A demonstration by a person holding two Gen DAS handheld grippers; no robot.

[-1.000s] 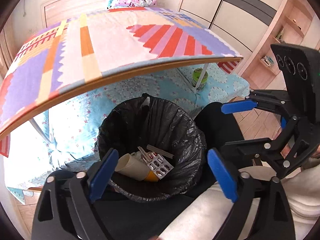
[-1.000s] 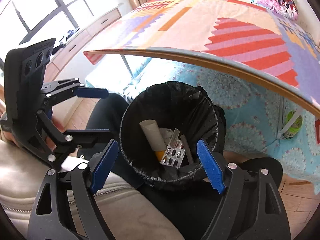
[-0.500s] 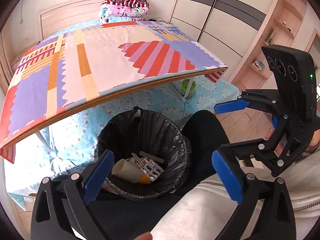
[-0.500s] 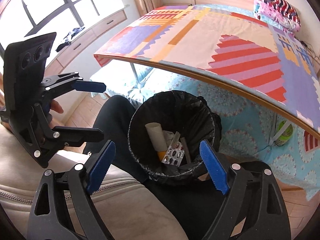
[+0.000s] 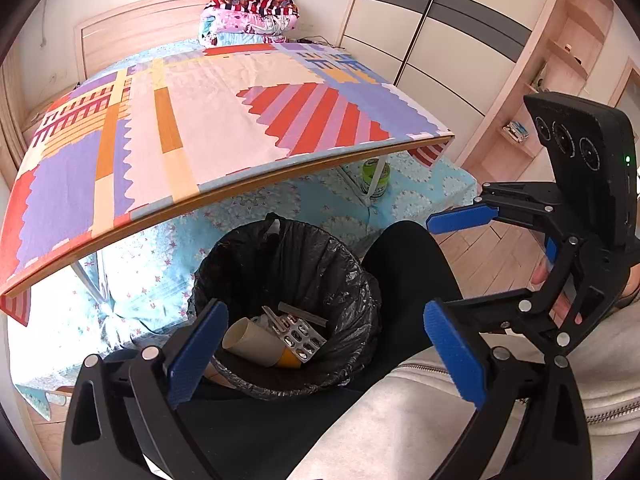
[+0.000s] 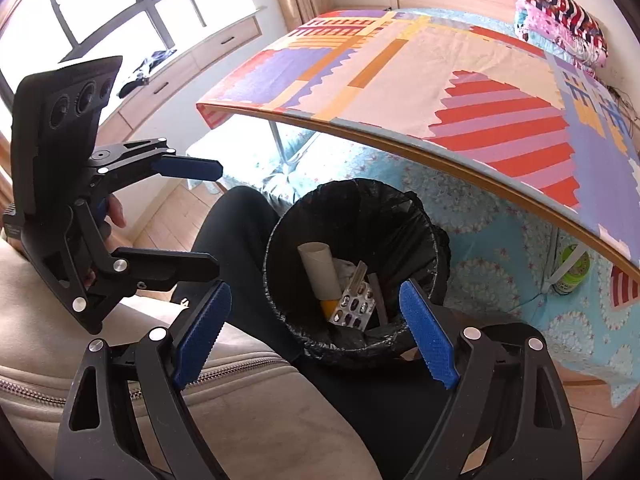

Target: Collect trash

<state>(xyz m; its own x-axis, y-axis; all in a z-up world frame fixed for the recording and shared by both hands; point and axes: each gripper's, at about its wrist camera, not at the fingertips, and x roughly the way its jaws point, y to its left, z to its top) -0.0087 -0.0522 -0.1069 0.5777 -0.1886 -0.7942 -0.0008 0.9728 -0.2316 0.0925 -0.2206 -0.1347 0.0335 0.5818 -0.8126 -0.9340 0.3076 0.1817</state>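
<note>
A black-lined trash bin (image 5: 356, 280) stands on the floor between the person's legs; it also shows in the right wrist view (image 6: 424, 216). Inside lie a cardboard tube (image 5: 250, 342), a silver pill blister pack (image 5: 298, 338) and a few other scraps; the tube (image 6: 320, 270) and the blister pack (image 6: 354, 304) also show in the right wrist view. My left gripper (image 5: 326, 354) is open and empty above the bin's near rim. My right gripper (image 6: 314, 334) is open and empty, also above the near rim. Each gripper shows in the other's view, left (image 6: 204, 216) and right (image 5: 450, 264).
A low folding table (image 5: 224, 128) with a colourful patterned cover stands over a blue bedspread (image 5: 420, 188) just beyond the bin. A green can (image 5: 376, 178) sits by a table leg. Wardrobe doors (image 5: 440, 40) and shelves are at the right, a window (image 6: 100, 12) at the left.
Both grippers have lifted up and back from the bin, so it looks smaller and lower in both views. Both stay open and empty.
</note>
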